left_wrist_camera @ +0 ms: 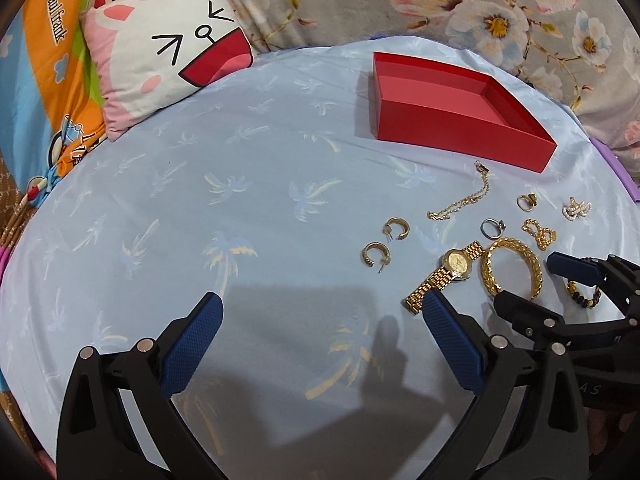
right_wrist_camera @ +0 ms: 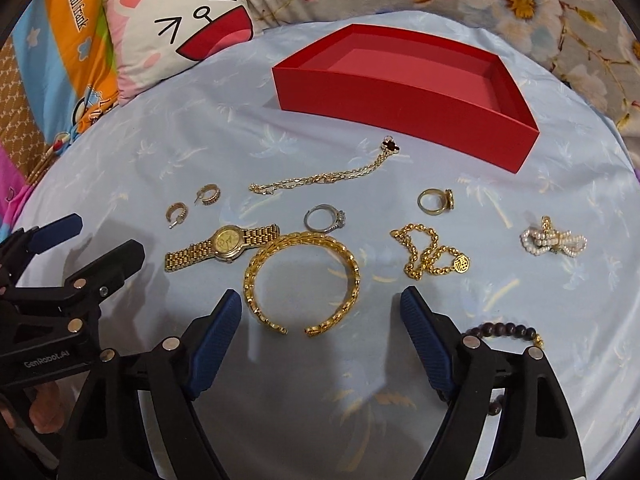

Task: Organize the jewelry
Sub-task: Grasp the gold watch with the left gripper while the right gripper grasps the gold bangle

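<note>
The sheet [right_wrist_camera: 160, 152] is pale blue, with a faint pattern of palm trees in white, yellow and blue. The box [right_wrist_camera: 400, 92] is red outside, and its floor inside is a lighter pinkish red. The open bangle [right_wrist_camera: 302, 280], the watch [right_wrist_camera: 224, 246] and the two hoop earrings [right_wrist_camera: 192, 204] are gold. One ring [right_wrist_camera: 322, 218] is silver. The pillow [right_wrist_camera: 180, 28] is white and pink, with a black drawn face and a red mouth. The blanket [right_wrist_camera: 540, 4] behind is grey with pink and white flowers. The gripper pads [right_wrist_camera: 216, 340] are dark blue.
</note>
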### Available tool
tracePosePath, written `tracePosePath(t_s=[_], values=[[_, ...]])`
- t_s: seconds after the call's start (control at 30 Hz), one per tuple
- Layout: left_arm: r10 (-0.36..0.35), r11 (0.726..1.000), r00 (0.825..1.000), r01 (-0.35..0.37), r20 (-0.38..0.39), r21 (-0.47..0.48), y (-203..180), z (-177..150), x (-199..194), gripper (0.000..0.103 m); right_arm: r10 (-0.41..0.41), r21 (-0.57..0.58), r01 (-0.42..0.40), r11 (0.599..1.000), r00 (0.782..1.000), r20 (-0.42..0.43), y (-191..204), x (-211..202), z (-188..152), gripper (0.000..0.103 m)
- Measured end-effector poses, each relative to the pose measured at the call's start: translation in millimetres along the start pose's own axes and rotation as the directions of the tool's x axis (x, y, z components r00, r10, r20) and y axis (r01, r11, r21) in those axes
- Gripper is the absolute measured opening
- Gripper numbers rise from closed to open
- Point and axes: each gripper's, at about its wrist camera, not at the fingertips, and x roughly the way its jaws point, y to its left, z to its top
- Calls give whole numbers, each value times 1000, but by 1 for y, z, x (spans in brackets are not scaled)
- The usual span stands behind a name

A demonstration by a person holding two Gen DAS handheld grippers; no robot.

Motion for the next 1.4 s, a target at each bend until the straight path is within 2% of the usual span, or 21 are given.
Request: tracePosePath(t_s=[0.07,0.2,0.3,0.43,0.63,0.8,0.87,1.03,1.2,1.3,1.4], values=[[-4,1000,1000,4,4,4,0,0,1,97,-23,-13,23,1000,1000,9,2,1,0,75],[-15,1000,1000,15,7,25,-4,1,1,97,-32,-2,32,999,999,33,-3,1,2,56],[-42,998,999,42,9,48,-10,3,0,98,-19,25,18,1000,999,35,-11,-2,0,55],[-121,986,993,120,5,113,-26,7,-2,97,-16,76,12,997,999,49,-27,-14,-4,55],[-158,961,987,159,-20,226,-61,10,13,95,-61,163,45,986,994,93,-58,-39,-11,56],[-196,953,976,211,-91,217,-72,11,32,76,-79,214,55,975,991,107,-79,-48,-15,56],[-191,954,978,205,-85,217,-73,11,32,73,-80,222,54,973,991,109,-83,-48,-17,56],[-198,951,977,211,-77,228,-78,11,32,54,-63,226,38,973,993,104,-87,-43,-17,56],[-221,943,972,233,-75,238,-83,9,26,27,-52,226,29,974,994,99,-88,-41,-18,56],[-252,940,964,265,-87,215,-83,8,22,23,-51,225,26,974,993,107,-88,-44,-18,56],[-279,937,955,293,-97,190,-80,9,17,22,-53,221,26,975,992,118,-87,-48,-18,56]])
